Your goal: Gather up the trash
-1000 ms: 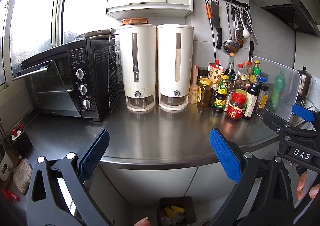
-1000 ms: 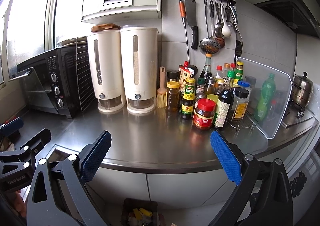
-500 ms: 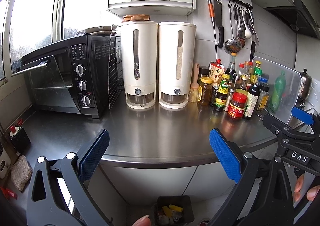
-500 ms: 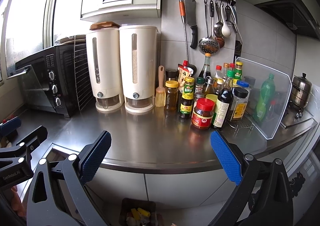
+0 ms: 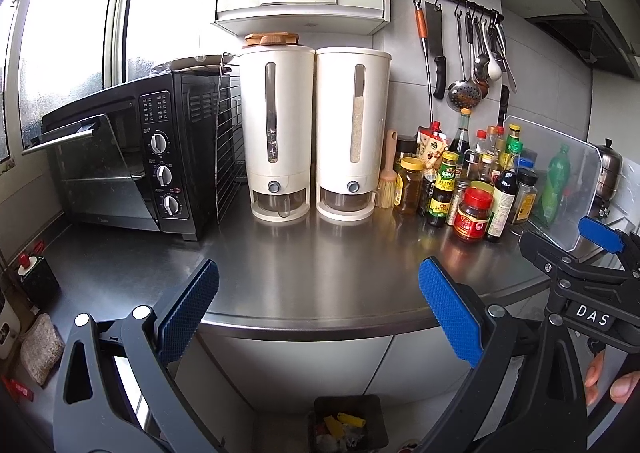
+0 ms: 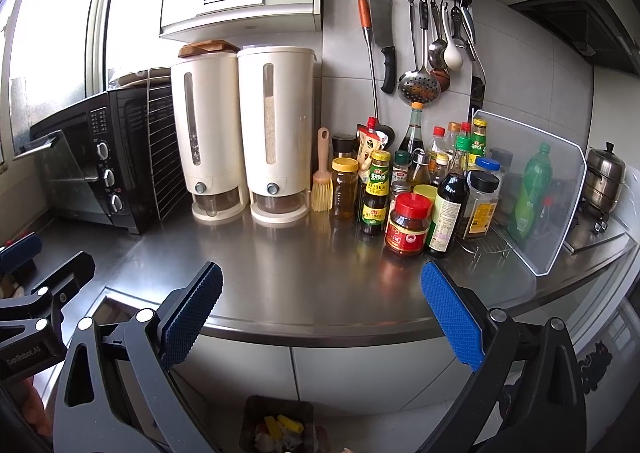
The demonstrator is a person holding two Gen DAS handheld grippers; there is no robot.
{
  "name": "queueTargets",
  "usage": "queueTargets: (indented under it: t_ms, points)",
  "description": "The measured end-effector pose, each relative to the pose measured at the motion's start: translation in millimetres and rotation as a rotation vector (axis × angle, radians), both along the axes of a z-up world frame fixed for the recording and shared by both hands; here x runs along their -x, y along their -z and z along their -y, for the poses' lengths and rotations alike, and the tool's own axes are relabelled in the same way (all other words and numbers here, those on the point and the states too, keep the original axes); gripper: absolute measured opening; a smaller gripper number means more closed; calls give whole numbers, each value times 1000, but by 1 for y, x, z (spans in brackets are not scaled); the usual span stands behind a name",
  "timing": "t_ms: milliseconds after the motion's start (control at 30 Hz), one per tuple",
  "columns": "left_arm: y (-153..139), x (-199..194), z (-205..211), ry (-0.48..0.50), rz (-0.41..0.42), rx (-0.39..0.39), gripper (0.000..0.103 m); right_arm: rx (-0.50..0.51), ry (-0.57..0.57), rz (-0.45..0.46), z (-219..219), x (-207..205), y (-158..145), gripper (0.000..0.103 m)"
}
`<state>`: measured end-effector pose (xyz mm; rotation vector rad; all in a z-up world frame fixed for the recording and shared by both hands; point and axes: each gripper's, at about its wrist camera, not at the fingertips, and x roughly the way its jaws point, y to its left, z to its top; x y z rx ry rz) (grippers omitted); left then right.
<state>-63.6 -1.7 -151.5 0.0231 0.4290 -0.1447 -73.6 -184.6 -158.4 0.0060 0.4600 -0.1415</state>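
Observation:
A small dark trash bin [image 5: 347, 425] stands on the floor below the steel counter [image 5: 304, 281], holding yellow wrappers and crumpled scraps; it also shows in the right wrist view [image 6: 280, 429]. My left gripper [image 5: 318, 305] is open and empty, held in front of the counter edge above the bin. My right gripper [image 6: 322, 305] is open and empty, at about the same height, to the right of the left one. Each gripper shows at the edge of the other's view. No loose trash shows on the counter.
On the counter stand a black toaster oven [image 5: 128, 161] with its door ajar, two white dispensers [image 5: 316, 133], a brush [image 5: 387, 183], several sauce bottles and jars [image 6: 408, 221] and a clear splash guard [image 6: 536, 197]. Utensils hang on a wall rail [image 6: 416, 33]. White cabinet doors [image 5: 304, 365] lie below.
Both grippers have risen a little and drawn slightly nearer the counter; the appliances sit lower in view. Both stay open and empty.

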Motion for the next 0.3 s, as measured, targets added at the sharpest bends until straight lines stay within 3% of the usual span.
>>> queueTargets:
  t_ms: [300]
  points:
    - [-1, -3, -2, -27, -16, -5, 95, 1, -5, -1, -1, -1, 0, 100]
